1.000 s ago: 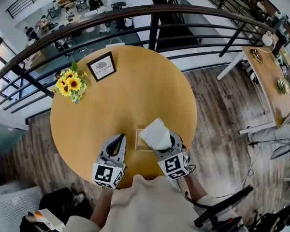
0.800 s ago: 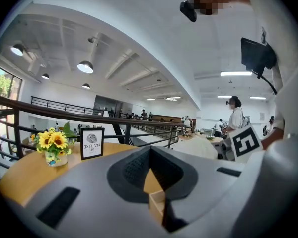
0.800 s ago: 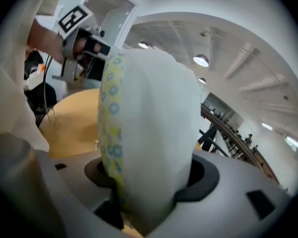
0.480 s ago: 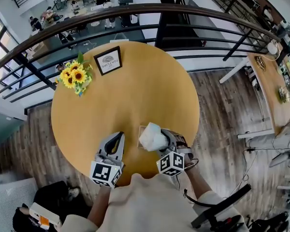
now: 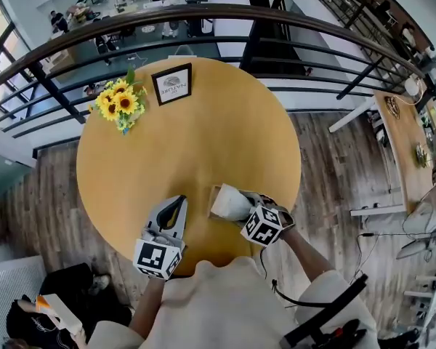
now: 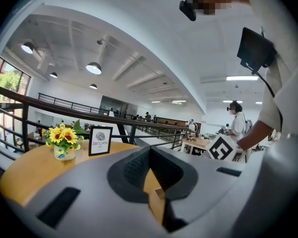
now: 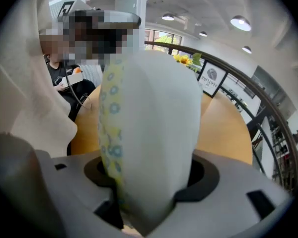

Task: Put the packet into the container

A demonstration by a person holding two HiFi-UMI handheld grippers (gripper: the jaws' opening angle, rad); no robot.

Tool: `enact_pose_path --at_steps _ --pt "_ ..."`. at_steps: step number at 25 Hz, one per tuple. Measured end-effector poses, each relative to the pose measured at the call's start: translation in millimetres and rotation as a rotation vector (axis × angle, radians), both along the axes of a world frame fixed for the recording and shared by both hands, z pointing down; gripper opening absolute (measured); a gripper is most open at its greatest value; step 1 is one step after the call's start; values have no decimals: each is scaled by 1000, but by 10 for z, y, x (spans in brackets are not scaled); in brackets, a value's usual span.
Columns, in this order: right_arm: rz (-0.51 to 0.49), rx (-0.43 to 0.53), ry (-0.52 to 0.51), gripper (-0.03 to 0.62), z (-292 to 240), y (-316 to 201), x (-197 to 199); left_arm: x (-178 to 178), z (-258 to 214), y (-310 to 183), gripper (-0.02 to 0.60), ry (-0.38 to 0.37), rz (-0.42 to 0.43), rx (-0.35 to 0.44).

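Note:
A white packet point(image 5: 227, 202) with a yellow and blue printed edge is clamped in my right gripper point(image 5: 243, 209). In the right gripper view the packet point(image 7: 149, 128) fills the space between the jaws of the right gripper point(image 7: 144, 202) and stands up out of them. The gripper tilts steeply down, with the packet over a small open wooden container point(image 5: 213, 192) on the round table point(image 5: 203, 137). My left gripper point(image 5: 179, 203) lies just left of the container, its tips together with nothing held. In the left gripper view a corner of the container point(image 6: 156, 205) shows under the left gripper's point(image 6: 150, 157) tips.
A vase of sunflowers point(image 5: 118, 102) and a small framed sign point(image 5: 173, 84) stand at the table's far left edge. A black railing point(image 5: 203, 20) curves behind the table. Wooden floor and another table point(image 5: 403, 122) lie to the right.
The right gripper has sunk and tipped downward, which brought the packet from above the table down over the container. The left gripper has stayed beside the container.

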State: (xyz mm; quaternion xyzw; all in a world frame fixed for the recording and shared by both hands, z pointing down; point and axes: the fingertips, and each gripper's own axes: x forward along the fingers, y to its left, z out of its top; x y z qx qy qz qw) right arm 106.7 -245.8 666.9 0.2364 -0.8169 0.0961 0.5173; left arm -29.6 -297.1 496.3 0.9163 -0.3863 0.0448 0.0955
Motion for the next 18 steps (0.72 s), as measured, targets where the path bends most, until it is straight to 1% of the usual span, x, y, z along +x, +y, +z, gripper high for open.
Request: enact_pose_path --at_steps 2,5,11,13,16,18 --pt "-52 -36 35 303 77 30 0 -41 -1 0 5 6 -12 0" --pt "-102 -102 59 304 184 34 -4 -98 -7 -25 5 12 -28 5" --pt "-127 -242 61 304 309 0 1 -279 -18 -68 5 12 -74 9" --pt "-138 -256 74 304 331 -17 46 -306 -31 -71 5 10 -82 12" --pt "-156 -249 108 304 364 -57 109 -330 -43 -60 5 8 -83 12" --pt "-188 -260 141 304 405 -29 119 -334 -46 -53 5 6 -81 10"
